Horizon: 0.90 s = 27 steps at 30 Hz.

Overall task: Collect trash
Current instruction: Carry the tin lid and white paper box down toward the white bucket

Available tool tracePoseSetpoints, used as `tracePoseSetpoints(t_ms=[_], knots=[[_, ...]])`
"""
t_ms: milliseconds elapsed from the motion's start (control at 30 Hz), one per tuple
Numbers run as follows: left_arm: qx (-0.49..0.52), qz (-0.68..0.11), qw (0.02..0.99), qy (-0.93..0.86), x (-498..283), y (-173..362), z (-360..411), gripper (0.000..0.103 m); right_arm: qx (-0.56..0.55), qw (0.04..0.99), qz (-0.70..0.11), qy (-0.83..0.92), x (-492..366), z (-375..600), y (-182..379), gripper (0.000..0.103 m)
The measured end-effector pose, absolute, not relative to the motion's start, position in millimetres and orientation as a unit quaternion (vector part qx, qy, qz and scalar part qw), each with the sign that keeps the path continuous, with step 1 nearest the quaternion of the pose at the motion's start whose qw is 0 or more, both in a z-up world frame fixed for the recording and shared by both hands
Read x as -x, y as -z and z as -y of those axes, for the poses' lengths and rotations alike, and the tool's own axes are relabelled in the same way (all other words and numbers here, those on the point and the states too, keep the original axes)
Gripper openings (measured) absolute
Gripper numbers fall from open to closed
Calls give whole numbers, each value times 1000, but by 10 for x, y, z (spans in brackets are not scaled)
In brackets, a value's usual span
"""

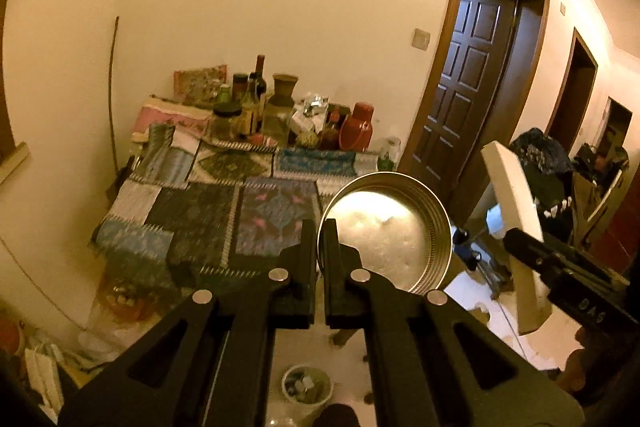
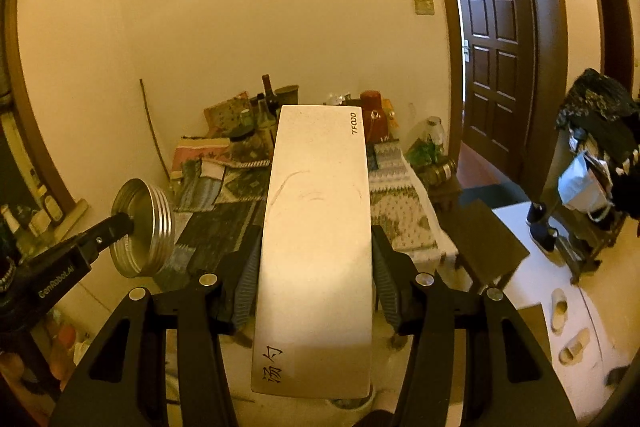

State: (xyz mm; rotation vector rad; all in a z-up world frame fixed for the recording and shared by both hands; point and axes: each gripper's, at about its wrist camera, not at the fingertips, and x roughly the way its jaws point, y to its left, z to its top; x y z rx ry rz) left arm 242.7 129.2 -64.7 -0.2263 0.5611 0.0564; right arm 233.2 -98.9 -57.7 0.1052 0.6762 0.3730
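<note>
My left gripper is shut on the rim of a round metal tin lid and holds it in the air above the floor; the lid also shows in the right wrist view, pinched by the left gripper. My right gripper is shut on a long white flat box printed "TFOOD", held lengthwise between the fingers. The box also shows in the left wrist view. A white bin with trash inside stands on the floor below the left gripper.
A table with a patchwork cloth stands ahead against the wall, with bottles and jars and a red flask at its far end. A dark door is open at right. A dark stool and slippers are on the right floor.
</note>
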Motion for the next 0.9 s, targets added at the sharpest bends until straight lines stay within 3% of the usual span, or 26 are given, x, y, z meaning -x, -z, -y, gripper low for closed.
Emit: tracePoseSetpoints(t_ms=[400,633,900], knots=[[123,-344,930,-40,-2149,1149,-1341,1,-28,902,-396,-168,-2154,1039,909,48],[115,-407,904,-58,-2320,1774,-1232,1,-17,866,-466,-180,-2244,1143,1622,48],[133,-486,860,-77,-2613,2989,-1080,1,2,818,-547,-178,-2279,1227,2736,48]])
